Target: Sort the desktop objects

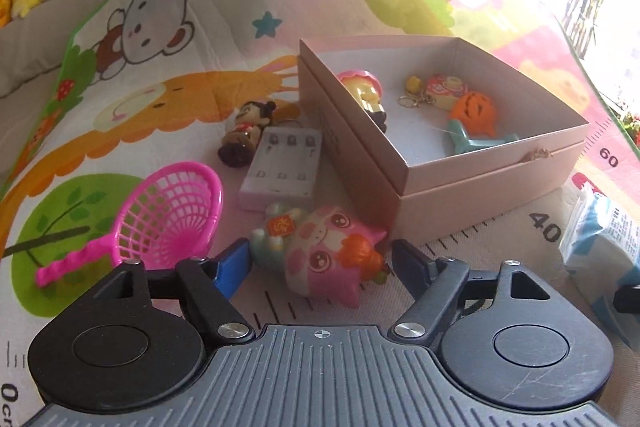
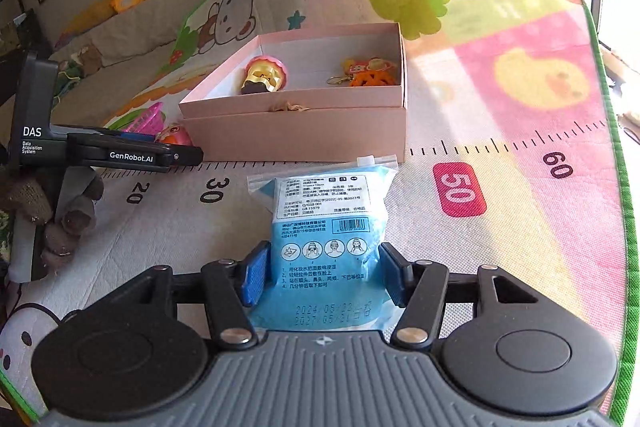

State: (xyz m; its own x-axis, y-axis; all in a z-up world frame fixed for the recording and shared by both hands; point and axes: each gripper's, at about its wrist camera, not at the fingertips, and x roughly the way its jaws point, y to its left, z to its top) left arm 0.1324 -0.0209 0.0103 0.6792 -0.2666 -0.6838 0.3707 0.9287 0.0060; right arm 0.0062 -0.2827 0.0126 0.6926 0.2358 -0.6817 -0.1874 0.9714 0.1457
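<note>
Toys lay scattered on the cartoon-printed play mat [image 2: 500, 131] beside the open pink cardboard box [image 1: 472, 183], which already held a few. The right claw [image 2: 322, 277] was clenched on the blue plastic mask packet [image 2: 326, 227]. The left claw [image 1: 320, 263] was released, straddling the pink squishy pig toy [image 1: 320, 251]. Closing squarely on the pig's body, not its edge, would likely grip best.

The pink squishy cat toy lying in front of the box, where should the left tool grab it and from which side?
Grip the pink cat toy across its plump middle, coming in low from the near side, where the left tool already straddles it with fingers apart. It lies on its side, tail end at the blue pad and orange hair toward the other finger. The box blocks the far side.
</note>
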